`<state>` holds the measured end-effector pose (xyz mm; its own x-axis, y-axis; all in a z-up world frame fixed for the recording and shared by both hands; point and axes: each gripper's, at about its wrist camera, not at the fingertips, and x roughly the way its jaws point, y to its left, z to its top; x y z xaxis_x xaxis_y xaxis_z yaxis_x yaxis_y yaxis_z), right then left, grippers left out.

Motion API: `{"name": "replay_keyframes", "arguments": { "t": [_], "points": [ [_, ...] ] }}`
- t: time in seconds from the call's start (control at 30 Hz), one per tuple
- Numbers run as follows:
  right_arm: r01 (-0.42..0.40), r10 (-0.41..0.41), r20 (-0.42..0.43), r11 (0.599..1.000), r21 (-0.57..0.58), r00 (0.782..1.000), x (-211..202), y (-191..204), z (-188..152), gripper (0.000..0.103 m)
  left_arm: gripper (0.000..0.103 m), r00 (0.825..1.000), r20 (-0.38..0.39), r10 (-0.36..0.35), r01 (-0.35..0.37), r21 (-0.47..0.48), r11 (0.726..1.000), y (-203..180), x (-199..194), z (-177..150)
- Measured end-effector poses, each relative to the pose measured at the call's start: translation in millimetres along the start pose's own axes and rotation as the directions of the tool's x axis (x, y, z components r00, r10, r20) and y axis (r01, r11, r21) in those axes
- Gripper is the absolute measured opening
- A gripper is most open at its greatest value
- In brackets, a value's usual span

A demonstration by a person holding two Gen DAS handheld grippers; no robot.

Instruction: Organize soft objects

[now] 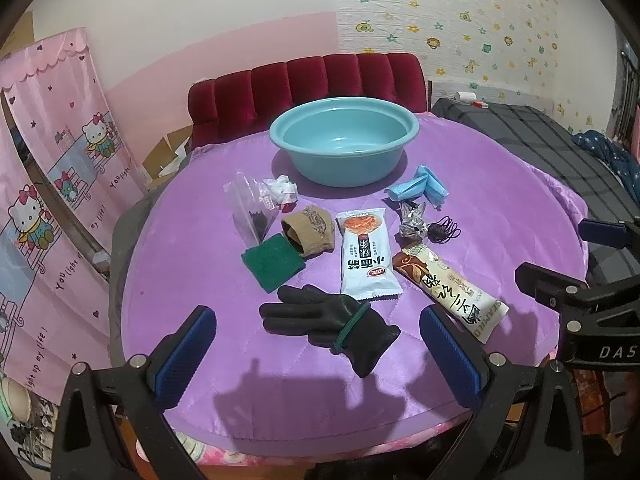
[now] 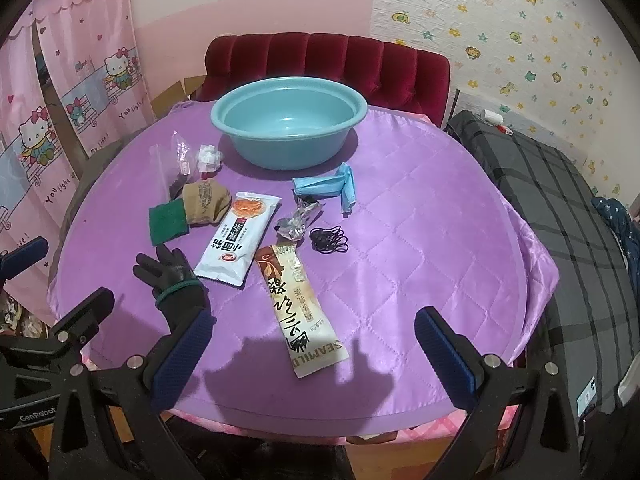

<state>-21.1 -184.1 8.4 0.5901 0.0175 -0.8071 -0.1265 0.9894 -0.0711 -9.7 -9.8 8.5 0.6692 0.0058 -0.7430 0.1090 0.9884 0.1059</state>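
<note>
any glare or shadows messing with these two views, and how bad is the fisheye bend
Left wrist view: sharp, soft sheen on the purple tablecloth, left gripper casts a dark shadow at the near edge, table rim bows strongly. Right wrist view: the right gripper shadow reaches the beige drink sachet; teal basin evenly lit, corners vignetted black.

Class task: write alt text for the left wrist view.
Open left gripper hovers over a black rubber glove on a purple quilted tablecloth; beyond lie snack packets, a green scouring pad and an empty teal plastic basin.

"SEAMILD" on brown-cream packet (image 2: 304, 304); "CenRobot" on left tongs (image 2: 38, 414); "You light" on curtain (image 1: 60, 216).
</note>
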Motion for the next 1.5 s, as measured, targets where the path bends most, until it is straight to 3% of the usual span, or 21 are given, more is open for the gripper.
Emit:
{"name": "replay_keyframes", "arguments": {
  "t": [1.1,1.5],
  "points": [
    [-0.07,0.07,-0.036,0.997,-0.023,0.997,4,-3,18,0.103,0.103,0.998,-0.042,-0.04,0.037,-0.066,0.997,13,-3,13],
    [-0.142,0.13,-0.138,0.986,-0.085,0.982,37,5,26,0.103,0.103,0.991,-0.112,-0.068,0.061,-0.07,0.996,18,14,8]
  ]
}}
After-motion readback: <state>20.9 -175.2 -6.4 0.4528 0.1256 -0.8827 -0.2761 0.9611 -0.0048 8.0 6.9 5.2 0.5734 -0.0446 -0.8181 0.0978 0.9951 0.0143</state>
